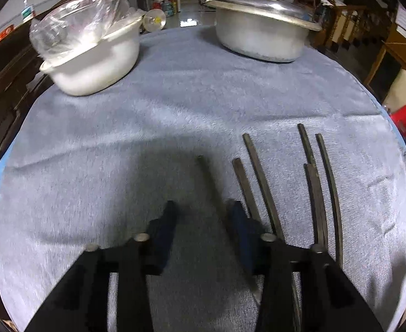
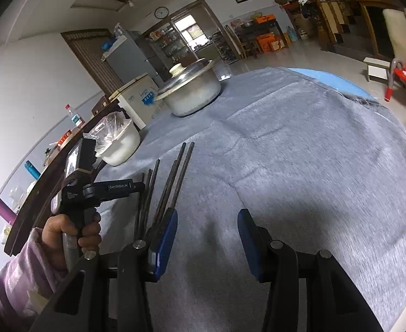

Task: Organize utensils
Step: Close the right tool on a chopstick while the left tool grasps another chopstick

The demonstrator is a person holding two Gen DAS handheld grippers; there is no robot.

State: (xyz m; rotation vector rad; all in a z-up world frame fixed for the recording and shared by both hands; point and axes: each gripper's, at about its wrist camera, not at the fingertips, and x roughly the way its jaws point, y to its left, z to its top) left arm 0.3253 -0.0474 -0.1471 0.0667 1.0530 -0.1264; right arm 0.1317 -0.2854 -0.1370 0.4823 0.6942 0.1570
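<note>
Left wrist view shows us dark chopsticks (image 1: 261,177) lying side by side on the grey-clothed table (image 1: 175,105), one blurred stick just beside our left gripper (image 1: 203,218), jaws open. Our right gripper (image 2: 207,233) hovers nearby, jaws open and empty. Farther back stand a white bowl (image 1: 97,66) and lidded pot (image 1: 261,27).

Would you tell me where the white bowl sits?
In the left wrist view, the white bowl sits far left on the grey cloth, opposite the lidded pot.
</note>
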